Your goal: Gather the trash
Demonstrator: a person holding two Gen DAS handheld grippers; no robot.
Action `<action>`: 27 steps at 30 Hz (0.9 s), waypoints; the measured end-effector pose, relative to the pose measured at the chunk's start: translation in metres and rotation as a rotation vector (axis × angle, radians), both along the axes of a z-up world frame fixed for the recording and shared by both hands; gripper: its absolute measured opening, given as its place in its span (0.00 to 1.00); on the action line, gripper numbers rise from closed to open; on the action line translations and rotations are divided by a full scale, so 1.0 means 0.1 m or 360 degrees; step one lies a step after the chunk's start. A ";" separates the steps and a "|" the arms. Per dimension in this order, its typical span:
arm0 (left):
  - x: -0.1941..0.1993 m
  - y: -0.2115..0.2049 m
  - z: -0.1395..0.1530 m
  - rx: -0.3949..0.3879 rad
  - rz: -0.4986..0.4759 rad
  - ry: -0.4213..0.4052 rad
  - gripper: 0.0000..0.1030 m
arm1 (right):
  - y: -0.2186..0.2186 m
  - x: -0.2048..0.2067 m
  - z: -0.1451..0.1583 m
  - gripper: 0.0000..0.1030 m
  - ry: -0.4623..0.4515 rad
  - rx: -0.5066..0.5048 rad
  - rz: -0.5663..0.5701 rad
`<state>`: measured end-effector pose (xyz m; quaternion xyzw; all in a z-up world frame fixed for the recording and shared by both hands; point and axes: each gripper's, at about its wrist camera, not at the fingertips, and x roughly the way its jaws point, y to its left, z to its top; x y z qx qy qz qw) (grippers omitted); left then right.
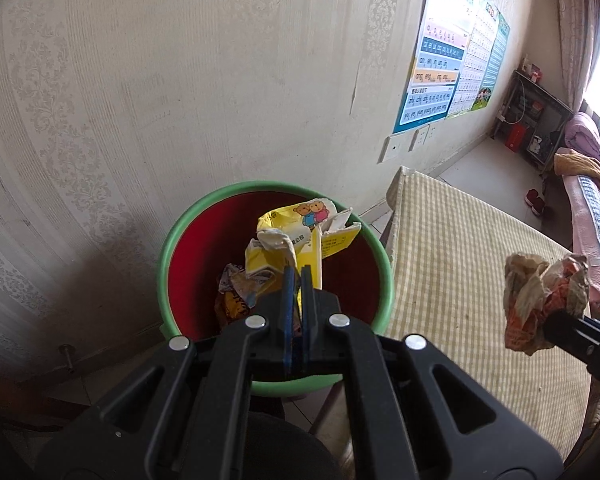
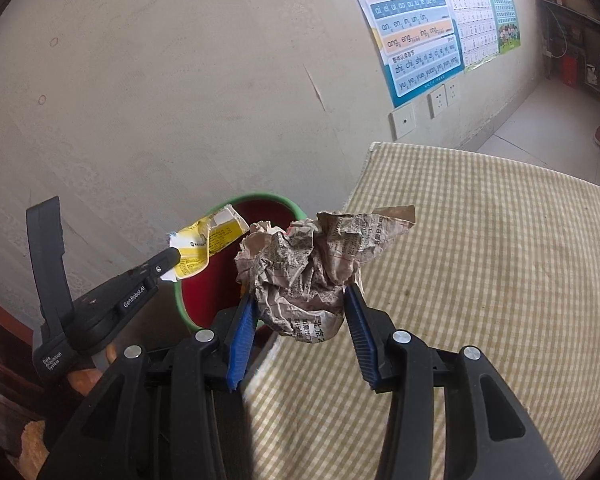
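While the left gripper (image 1: 298,276), jaws clamped on a torn yellow printed wrapper (image 1: 300,232), hangs over the green-rimmed red bin (image 1: 172,240), the right gripper (image 2: 300,300) grips a crumpled newspaper ball (image 2: 308,272) above the checked desk's (image 2: 480,280) corner; letting go there would miss the bin

The bin (image 1: 172,240) looks like smooth plastic, green rim with a slightly glossy red inside. The yellow wrapper (image 1: 300,236) is thin printed paper, torn and creased. The newspaper ball (image 2: 312,272) is matt, rough and heavily crumpled. The counter (image 2: 480,260) wears a woven checked cloth, soft and matt. Both tools are matt black plastic with ribbed blue pads (image 2: 242,336) and shiny metal rivets (image 2: 400,336).
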<state>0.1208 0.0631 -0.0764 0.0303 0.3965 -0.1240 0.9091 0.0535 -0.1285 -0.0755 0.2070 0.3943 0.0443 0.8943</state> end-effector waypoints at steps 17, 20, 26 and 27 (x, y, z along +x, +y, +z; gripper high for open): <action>-0.15 0.15 0.22 0.0065 0.0139 -0.0305 0.87 | 0.22 0.41 0.41 0.84 -0.0275 -0.0080 0.0023; -0.37 0.00 0.46 0.0030 0.0100 -0.0515 0.95 | 0.08 -0.02 0.63 0.94 -0.0459 -0.0242 -0.0069; -0.77 -0.36 0.89 -0.0071 0.0053 -0.0778 0.95 | -0.20 -0.80 0.91 0.94 -0.0731 -0.0566 -0.0405; -0.81 -0.41 0.94 -0.0096 0.0039 -0.0779 0.95 | -0.24 -0.88 0.93 0.94 -0.0732 -0.0629 -0.0482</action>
